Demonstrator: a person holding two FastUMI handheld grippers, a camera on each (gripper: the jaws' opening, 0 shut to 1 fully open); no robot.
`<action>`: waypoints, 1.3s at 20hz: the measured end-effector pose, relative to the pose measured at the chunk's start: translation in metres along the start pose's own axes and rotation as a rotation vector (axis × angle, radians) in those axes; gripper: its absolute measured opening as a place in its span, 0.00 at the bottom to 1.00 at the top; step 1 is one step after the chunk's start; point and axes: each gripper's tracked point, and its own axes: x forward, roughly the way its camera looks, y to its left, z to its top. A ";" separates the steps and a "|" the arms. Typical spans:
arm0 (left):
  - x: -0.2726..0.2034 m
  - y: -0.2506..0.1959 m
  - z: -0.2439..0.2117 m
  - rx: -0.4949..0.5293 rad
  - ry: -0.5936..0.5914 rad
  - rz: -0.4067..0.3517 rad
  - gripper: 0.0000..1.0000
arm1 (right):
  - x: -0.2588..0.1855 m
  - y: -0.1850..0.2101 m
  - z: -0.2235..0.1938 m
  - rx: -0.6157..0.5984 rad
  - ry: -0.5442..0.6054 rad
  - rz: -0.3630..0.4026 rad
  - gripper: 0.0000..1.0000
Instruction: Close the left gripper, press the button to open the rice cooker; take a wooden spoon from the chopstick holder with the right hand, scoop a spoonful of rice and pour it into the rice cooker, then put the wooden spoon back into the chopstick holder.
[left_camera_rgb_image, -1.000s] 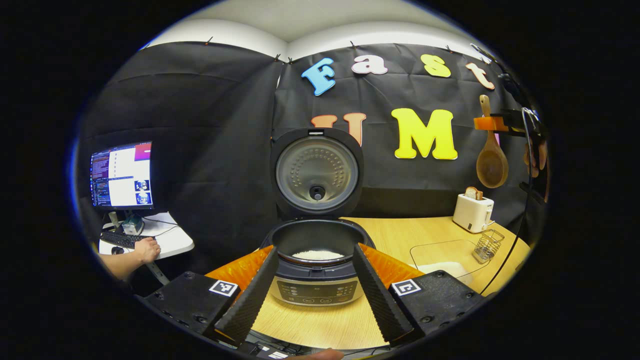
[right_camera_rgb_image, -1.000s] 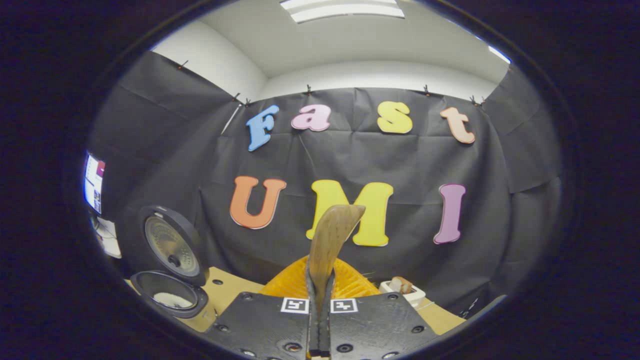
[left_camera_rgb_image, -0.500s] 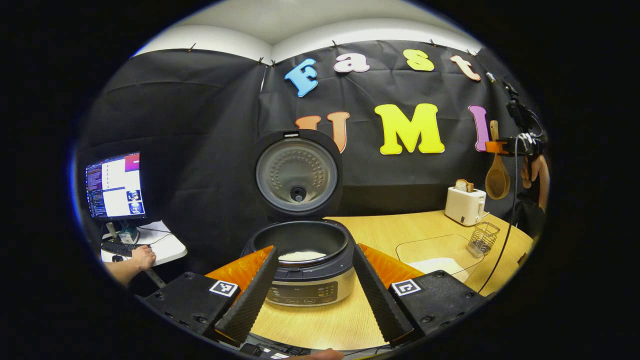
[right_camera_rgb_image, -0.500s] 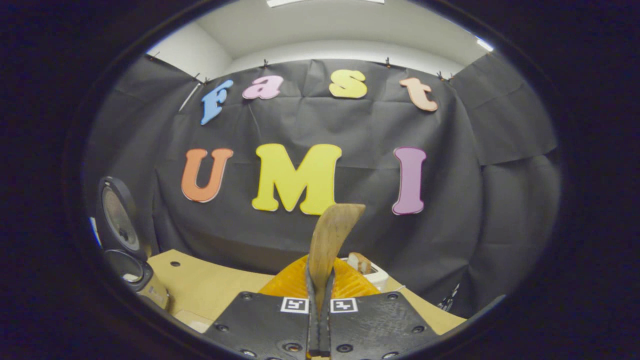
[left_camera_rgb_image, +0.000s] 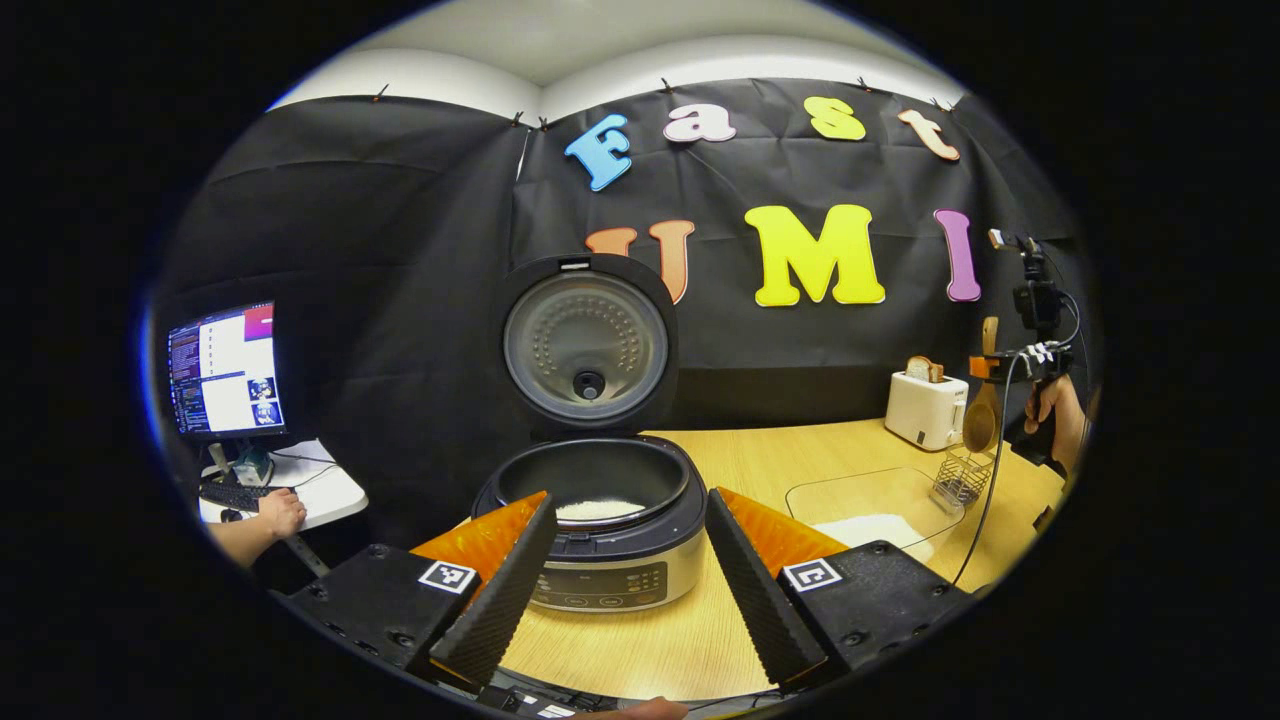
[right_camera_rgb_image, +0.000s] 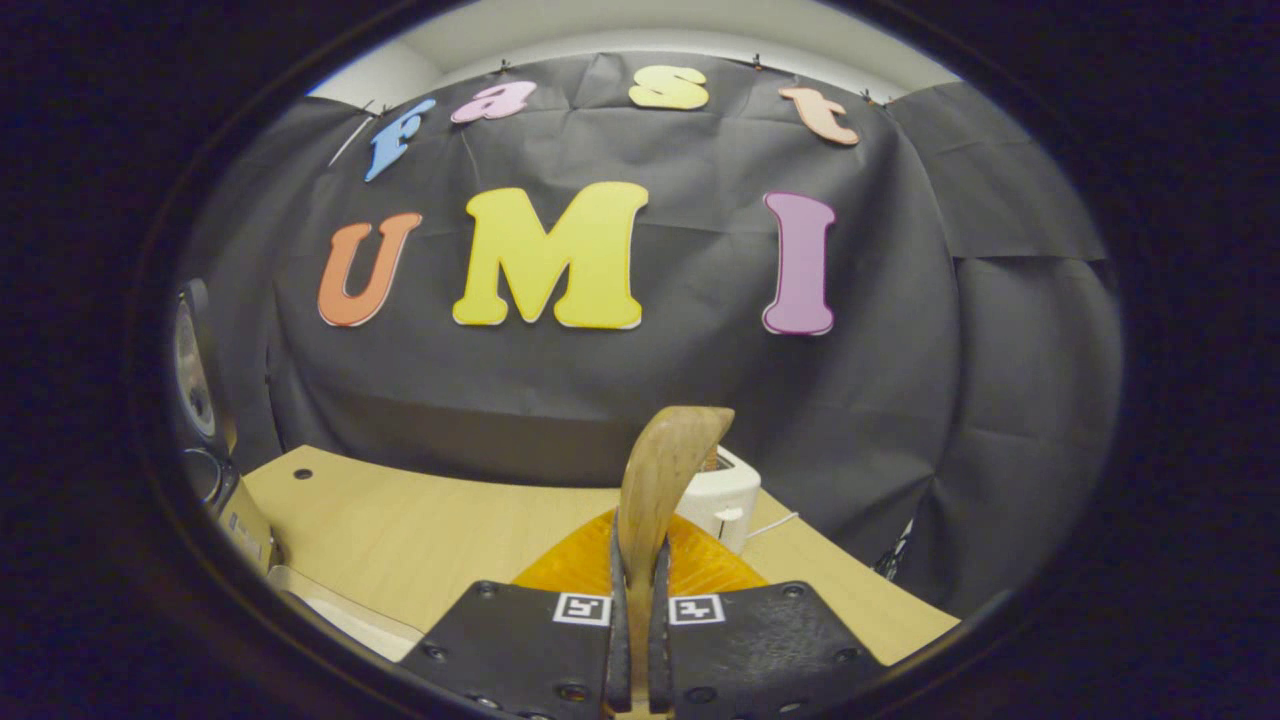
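Jaws of our right gripper (right_camera_rgb_image: 636, 640) clamp spoon (right_camera_rgb_image: 660, 480) above holder (left_camera_rgb_image: 958, 480); left gripper (left_camera_rgb_image: 630, 570) jaws spread before open cooker (left_camera_rgb_image: 590, 500).

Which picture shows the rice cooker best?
The left gripper view: the rice cooker sits in the middle, lid up, rice visible inside. The right gripper view catches just a sliver of it at the left edge.

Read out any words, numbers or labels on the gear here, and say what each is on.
No text here is clear enough to quote.
Cooker panel: markings too small to read.
Monitor: text too small to read.
Square markers: coded patterns, no words.
Toaster: no text visible.
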 end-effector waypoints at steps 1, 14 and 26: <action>0.002 0.002 -0.001 -0.003 0.002 0.003 0.95 | 0.002 -0.001 -0.006 0.003 0.010 -0.002 0.07; 0.001 0.002 0.000 -0.003 0.001 0.014 0.96 | -0.014 -0.024 -0.016 0.007 -0.023 -0.060 0.38; -0.002 -0.010 0.009 -0.025 -0.018 -0.040 0.95 | -0.068 -0.049 0.006 -0.071 -0.127 0.003 0.95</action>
